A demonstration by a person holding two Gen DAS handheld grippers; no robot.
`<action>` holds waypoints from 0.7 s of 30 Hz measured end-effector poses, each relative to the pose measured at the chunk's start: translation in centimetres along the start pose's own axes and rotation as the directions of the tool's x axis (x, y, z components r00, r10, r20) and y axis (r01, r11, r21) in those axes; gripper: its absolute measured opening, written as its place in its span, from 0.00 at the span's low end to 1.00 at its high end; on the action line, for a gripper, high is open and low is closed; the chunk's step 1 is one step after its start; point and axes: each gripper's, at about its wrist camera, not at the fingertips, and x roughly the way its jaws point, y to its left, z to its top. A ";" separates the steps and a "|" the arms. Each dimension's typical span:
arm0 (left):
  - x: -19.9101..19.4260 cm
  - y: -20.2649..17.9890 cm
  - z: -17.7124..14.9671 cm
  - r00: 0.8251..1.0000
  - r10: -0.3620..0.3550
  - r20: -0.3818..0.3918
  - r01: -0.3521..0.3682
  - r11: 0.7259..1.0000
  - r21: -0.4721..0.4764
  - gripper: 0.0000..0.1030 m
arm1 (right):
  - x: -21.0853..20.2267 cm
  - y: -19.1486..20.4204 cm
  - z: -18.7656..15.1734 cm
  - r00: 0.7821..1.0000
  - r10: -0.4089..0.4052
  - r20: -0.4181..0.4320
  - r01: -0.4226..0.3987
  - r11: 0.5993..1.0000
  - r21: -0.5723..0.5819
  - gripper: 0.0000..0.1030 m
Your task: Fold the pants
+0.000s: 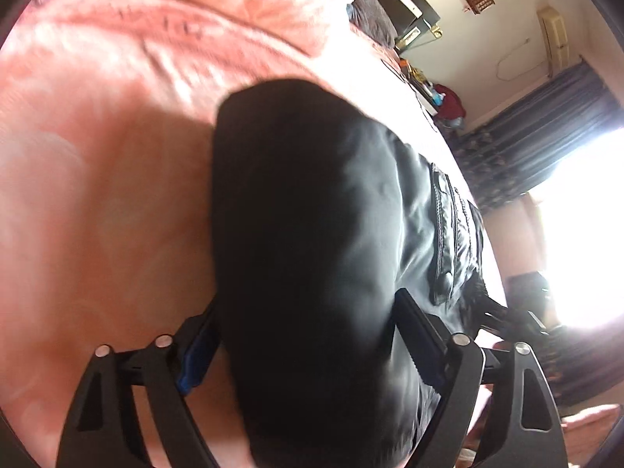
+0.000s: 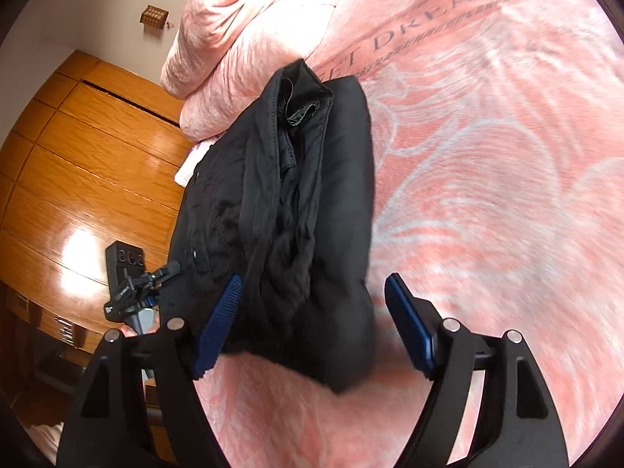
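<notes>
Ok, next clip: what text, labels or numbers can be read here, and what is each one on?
"DREAM", preceded by partly hidden letters "ET": woven into the pink blanket, beyond the black pants.
Digits on the black device on the wooden floor: too small to read.
Left wrist view: nothing legible.

Pants (image 2: 296, 195): black. Blanket (image 2: 487, 156): pink with a pale leaf pattern and dark lettering. Gripper pads (image 2: 220, 323): blue. Wardrobe (image 2: 85, 156): orange-brown wood. Curtain (image 1: 546, 124): blue.

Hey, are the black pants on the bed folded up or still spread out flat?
Folded: the black pants lie doubled in a narrow bundle on the pink blanket, layers stacked.
</notes>
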 end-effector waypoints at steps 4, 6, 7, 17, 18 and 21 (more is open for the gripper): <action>-3.2 -1.4 -1.8 0.985 0.141 0.100 -0.144 0.989 0.023 0.94 | -3.1 2.2 -2.0 0.989 -0.131 0.067 0.134 0.989 -0.055 0.75; -4.6 -2.9 -2.4 0.967 0.204 0.152 -0.212 0.976 0.040 0.96 | -3.9 4.3 -3.0 0.969 -0.220 0.109 0.231 0.967 -0.103 0.84; -6.0 -2.8 -2.8 0.958 0.235 0.161 -0.246 0.968 0.052 0.96 | -4.3 5.6 -3.6 0.951 -0.274 0.143 0.293 0.947 -0.130 0.89; -9.4 -7.4 -5.9 0.880 0.415 0.232 -0.446 0.890 0.099 0.96 | -3.9 13.9 -6.8 0.849 -0.460 0.261 0.512 0.838 -0.188 0.97; -9.5 -7.7 -6.2 0.877 0.419 0.233 -0.451 0.886 0.106 0.96 | -3.8 14.4 -7.0 0.842 -0.469 0.266 0.523 0.830 -0.194 0.97; -10.3 -8.5 -7.1 0.869 0.435 0.235 -0.471 0.873 0.125 0.96 | -4.1 15.7 -7.4 0.843 -0.471 0.260 0.523 0.831 -0.192 0.97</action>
